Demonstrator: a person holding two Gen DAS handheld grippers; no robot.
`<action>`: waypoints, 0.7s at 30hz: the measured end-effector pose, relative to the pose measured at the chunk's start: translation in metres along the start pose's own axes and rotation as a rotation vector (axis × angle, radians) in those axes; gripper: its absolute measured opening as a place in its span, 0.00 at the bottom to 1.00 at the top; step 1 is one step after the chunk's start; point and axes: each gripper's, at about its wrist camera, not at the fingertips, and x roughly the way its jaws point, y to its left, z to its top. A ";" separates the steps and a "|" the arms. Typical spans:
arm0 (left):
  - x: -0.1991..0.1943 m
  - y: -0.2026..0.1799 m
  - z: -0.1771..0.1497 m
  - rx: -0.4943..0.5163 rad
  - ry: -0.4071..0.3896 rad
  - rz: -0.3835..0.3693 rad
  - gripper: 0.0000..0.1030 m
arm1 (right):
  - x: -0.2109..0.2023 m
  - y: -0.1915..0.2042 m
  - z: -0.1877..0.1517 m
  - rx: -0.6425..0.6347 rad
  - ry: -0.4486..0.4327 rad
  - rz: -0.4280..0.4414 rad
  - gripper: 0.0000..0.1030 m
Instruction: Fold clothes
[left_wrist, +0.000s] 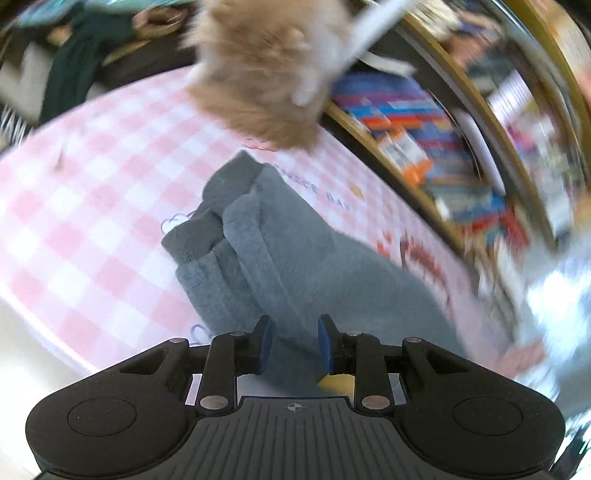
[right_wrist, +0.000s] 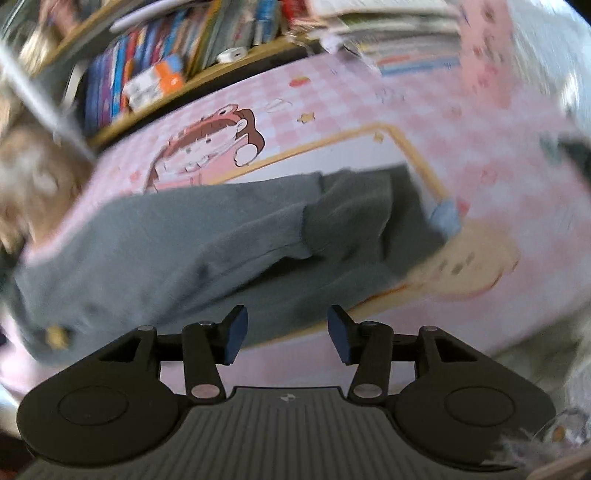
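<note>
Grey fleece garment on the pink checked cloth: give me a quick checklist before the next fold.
1. Left gripper free of cloth: ok, jaws apart, nothing pinched.
2. Right gripper free: ok, jaws wide, empty.
3. Grey fleece garment resting on the pink checked tablecloth: ok.
4. Ribbed cuffs stacked at one end: ok.
5. Fluffy tan object clear of the garment: cannot tell, blurred.
6. Fold edges square: cannot tell.

Bright, even daylight, soft shadows; heavy motion blur beyond and beside the jaws, sharpest near them; strong fisheye bending at edges; white glare at both views' margins.
</note>
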 end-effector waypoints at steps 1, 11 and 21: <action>0.004 0.003 0.003 -0.047 -0.004 0.002 0.31 | 0.000 -0.001 0.000 0.059 0.001 0.030 0.48; 0.046 0.013 0.024 -0.191 -0.032 0.065 0.42 | 0.010 -0.034 0.015 0.550 -0.042 0.179 0.54; 0.041 -0.001 0.042 -0.173 -0.112 -0.018 0.05 | 0.018 -0.059 0.050 0.785 -0.092 0.162 0.13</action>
